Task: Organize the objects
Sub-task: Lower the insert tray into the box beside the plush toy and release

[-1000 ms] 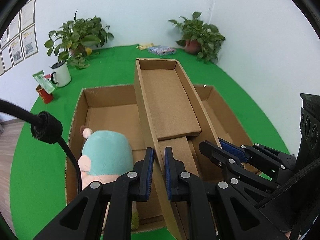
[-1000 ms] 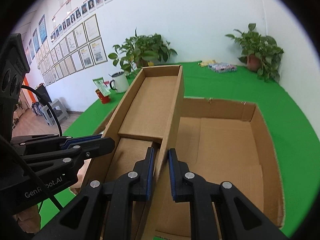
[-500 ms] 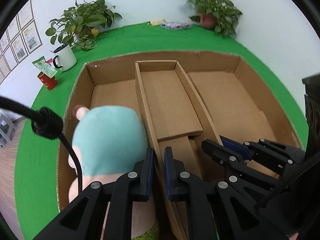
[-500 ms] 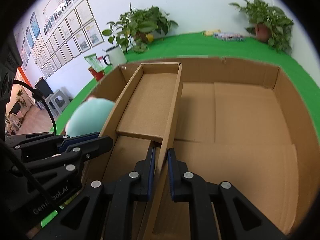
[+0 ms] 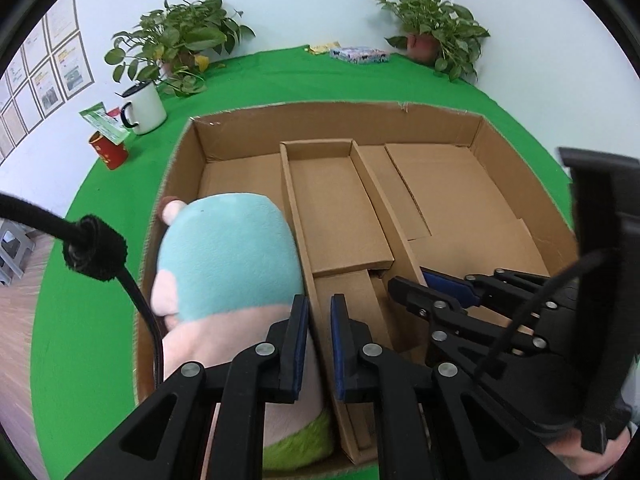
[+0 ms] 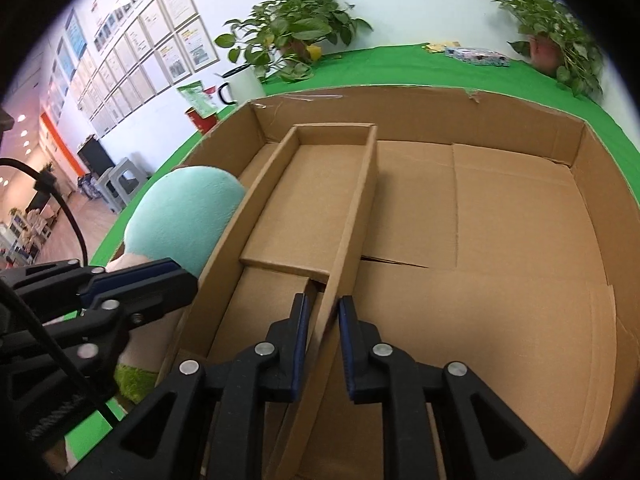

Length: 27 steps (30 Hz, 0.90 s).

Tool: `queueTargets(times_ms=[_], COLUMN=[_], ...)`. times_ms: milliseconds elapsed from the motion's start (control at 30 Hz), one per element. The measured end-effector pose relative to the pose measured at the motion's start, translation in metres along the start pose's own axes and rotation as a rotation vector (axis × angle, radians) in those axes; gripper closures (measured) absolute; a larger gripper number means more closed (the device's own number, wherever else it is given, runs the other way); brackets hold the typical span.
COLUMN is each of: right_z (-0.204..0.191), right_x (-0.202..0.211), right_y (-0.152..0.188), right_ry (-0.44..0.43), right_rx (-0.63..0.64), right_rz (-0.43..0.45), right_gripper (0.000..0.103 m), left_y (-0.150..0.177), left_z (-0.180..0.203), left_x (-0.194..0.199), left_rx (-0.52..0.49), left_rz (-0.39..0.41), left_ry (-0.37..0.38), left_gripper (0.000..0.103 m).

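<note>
A narrow cardboard tray (image 5: 340, 216) lies flat inside a large open cardboard box (image 5: 480, 136), lengthwise in its middle. My left gripper (image 5: 319, 344) is shut on the tray's left wall near its front end. My right gripper (image 6: 323, 346) is on the tray's right wall; a small gap shows on each side of the wall. The right gripper also shows in the left wrist view (image 5: 424, 284). A teal and pink plush toy (image 5: 228, 256) lies in the box's left part, against the tray; it also shows in the right wrist view (image 6: 180, 216).
The box sits on a green table (image 5: 100, 280). A white mug (image 5: 144, 108), a red cup (image 5: 108, 150) and a potted plant (image 5: 180, 52) stand at the far left. Another plant (image 5: 432, 44) and a flat packet (image 5: 358, 55) are at the far edge.
The tray, tilted up a second ago, has come down flat onto the box floor. Both grippers moved down with it. The right gripper's jaws have parted slightly.
</note>
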State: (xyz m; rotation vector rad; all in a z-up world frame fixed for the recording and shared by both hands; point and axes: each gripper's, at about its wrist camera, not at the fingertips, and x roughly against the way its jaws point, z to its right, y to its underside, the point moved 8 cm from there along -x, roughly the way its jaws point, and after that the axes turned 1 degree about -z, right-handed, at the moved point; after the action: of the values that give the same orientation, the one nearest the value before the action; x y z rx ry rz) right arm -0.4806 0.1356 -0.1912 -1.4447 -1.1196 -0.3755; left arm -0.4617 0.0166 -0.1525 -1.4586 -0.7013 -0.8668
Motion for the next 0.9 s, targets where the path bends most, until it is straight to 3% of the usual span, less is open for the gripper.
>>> queueTargets(times_ms=[167, 200, 267, 333, 367, 433, 500, 667, 700, 800, 900], right_z=[-0.004, -0.003, -0.002, -0.001, 0.000, 0.003, 0.008, 0.021, 0.022, 0.025, 0.030], right_x=[0.005, 0.010, 0.022, 0.042, 0.054, 0.079, 0.096, 0.126, 0.129, 0.143, 0.154], right_y=[0.000, -0.001, -0.002, 0.000, 0.002, 0.010, 0.023, 0.061, 0.067, 0.085, 0.098], right_ry=[0.014, 0.018, 0.041, 0.084, 0.119, 0.199, 0.259, 0.359, 0.371, 0.412, 0.425], right_rx=[0.038, 0.036, 0.036, 0.052, 0.069, 0.108, 0.123, 0.103, 0.102, 0.089, 0.057], right_rz=[0.020, 0.036, 0.064, 0.109, 0.142, 0.196, 0.214, 0.219, 0.218, 0.232, 0.243], right_gripper=[0.084, 0.080, 0.066, 0.031, 0.022, 0.020, 0.020, 0.019, 0.018, 0.018, 0.018], left_y=[0.009, 0.012, 0.016, 0.021, 0.023, 0.025, 0.029, 0.048, 0.052, 0.070, 0.085], left_z=[-0.004, -0.005, -0.005, -0.005, -0.004, -0.003, -0.001, 0.022, 0.028, 0.049, 0.064], left_x=[0.024, 0.029, 0.040, 0.052, 0.060, 0.073, 0.088, 0.118, 0.127, 0.158, 0.178], left_rx=[0.019, 0.018, 0.013, 0.007, 0.002, 0.001, 0.011, -0.013, -0.025, -0.048, -0.039], left_rz=[0.041, 0.051, 0.073, 0.102, 0.123, 0.166, 0.225, 0.296, 0.324, 0.417, 0.450], left_ry=[0.005, 0.001, -0.005, -0.006, -0.007, -0.025, -0.035, -0.052, -0.063, -0.076, -0.071], left_gripper=[0.090, 0.085, 0.078, 0.070, 0.067, 0.044, 0.035, 0.032, 0.028, 0.000, 0.000])
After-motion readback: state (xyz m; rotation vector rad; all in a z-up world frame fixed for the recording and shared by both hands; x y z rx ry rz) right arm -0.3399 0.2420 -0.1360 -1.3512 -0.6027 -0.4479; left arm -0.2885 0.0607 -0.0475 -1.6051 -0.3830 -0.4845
